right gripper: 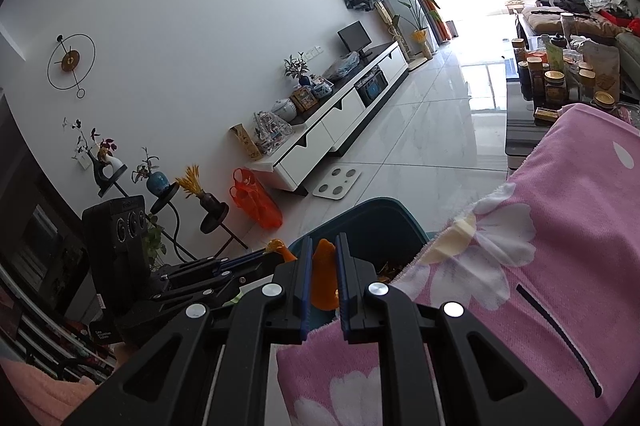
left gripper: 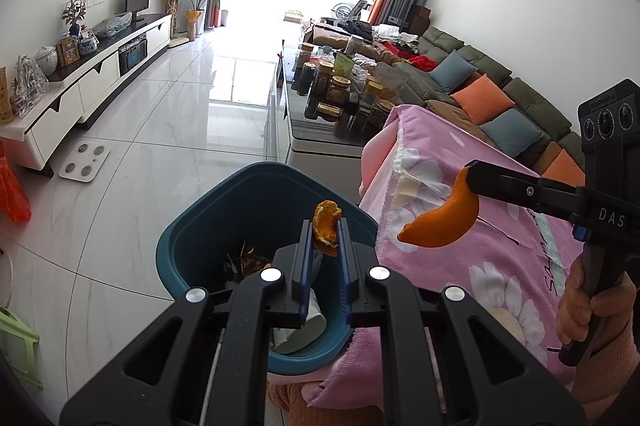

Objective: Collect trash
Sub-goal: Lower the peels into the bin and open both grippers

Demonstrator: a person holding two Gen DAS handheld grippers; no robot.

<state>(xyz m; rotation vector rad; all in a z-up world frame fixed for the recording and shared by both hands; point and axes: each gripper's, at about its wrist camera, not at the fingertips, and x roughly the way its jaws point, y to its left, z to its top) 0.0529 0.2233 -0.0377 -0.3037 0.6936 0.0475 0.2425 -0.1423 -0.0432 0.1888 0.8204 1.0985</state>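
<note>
Left gripper (left gripper: 325, 241) clenched on a small orange peel (left gripper: 326, 222) above the teal bin (left gripper: 188, 246), right gripper (right gripper: 323, 266) on a larger peel (left gripper: 440, 226) nearer the pink cloth (left gripper: 500, 246); risked dropping onto the cloth if released short.

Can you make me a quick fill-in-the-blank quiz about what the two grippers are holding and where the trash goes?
1. Each gripper holds a piece of orange ____.
2. The left gripper holds its piece over the open teal ____.
3. The right gripper is shut on the larger piece, which hangs over the cloth whose background colour is ____.
4. The cloth is printed with white ____.

Missing words: peel; bin; pink; flowers
</note>
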